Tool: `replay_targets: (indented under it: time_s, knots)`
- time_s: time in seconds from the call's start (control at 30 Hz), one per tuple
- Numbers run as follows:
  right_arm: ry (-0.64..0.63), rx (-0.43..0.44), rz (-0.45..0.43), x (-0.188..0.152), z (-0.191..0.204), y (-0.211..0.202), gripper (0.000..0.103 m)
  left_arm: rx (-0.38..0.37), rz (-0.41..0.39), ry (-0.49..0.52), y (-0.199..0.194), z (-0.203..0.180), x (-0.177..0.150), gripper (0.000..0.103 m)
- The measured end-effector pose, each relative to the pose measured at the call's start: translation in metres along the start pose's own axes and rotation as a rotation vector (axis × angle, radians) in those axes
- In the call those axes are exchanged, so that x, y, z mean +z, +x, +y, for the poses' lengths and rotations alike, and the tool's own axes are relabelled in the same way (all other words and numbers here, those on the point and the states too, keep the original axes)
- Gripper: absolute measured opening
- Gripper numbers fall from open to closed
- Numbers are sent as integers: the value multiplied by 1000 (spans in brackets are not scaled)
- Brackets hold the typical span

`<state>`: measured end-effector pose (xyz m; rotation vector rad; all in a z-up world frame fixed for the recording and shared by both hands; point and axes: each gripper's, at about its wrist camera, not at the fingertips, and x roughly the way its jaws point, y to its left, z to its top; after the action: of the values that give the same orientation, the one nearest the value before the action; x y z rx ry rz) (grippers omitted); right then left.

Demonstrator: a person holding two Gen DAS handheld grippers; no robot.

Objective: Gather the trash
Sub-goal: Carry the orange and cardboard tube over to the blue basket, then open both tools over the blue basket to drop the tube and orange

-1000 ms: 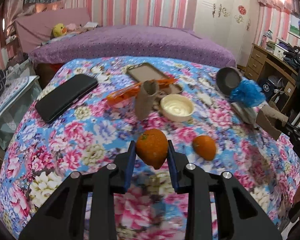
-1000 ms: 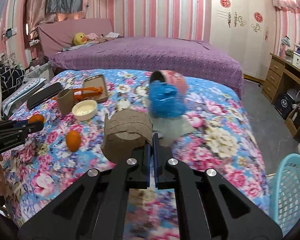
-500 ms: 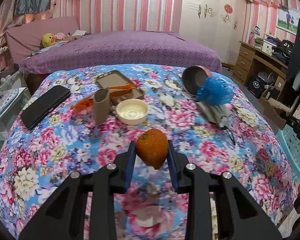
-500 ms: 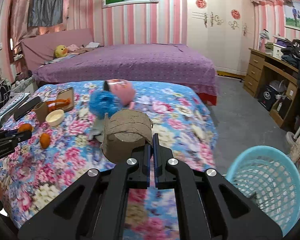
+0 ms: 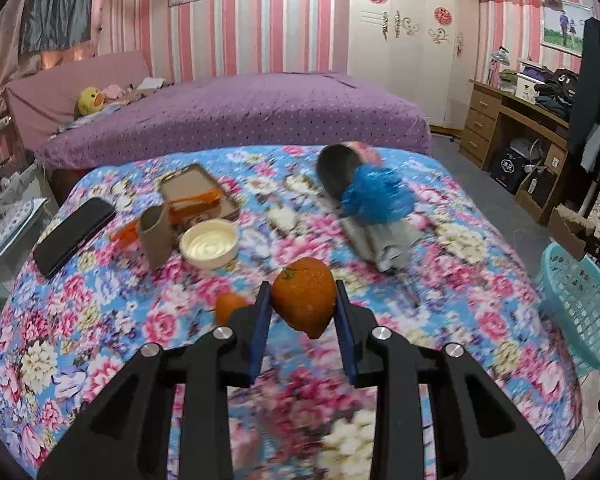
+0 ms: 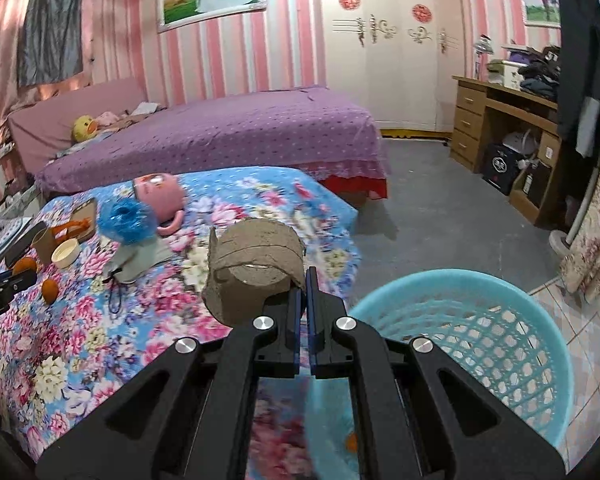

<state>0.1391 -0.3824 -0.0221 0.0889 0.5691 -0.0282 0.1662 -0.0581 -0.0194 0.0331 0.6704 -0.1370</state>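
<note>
Now, right gripper (image 6: 305, 280): jaws pinched together on the cardboard roll's (image 6: 254, 268) edge, just left of the blue basket (image 6: 480, 344).
Left gripper (image 5: 302, 308): clamped on orange peel (image 5: 305, 295) above the floral table (image 5: 100, 320).
Tip: carry each right, over the rim, before releasing.

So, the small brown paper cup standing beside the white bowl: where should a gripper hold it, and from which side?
Grip the small brown paper cup across its side wall, near the middle. It stands upright with its crumpled rim open upward. Come from the side away from the white bowl and the orange strip, which lie close beside it.
</note>
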Motion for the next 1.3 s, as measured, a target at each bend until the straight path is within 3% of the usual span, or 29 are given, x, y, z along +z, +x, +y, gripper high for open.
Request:
replay_targets:
  time_s: [0.53, 0.77, 1.3]
  knots:
    - [33, -94, 24, -10, -100, -26, 3, -90, -32, 58, -1, -114, 13, 31]
    - [84, -124, 32, -22, -145, -38, 3, -171, -9, 89, 16, -169, 9, 31]
    - [112, -182, 58, -38, -187, -41, 3, -333, 31, 197, 39, -293, -5, 31]
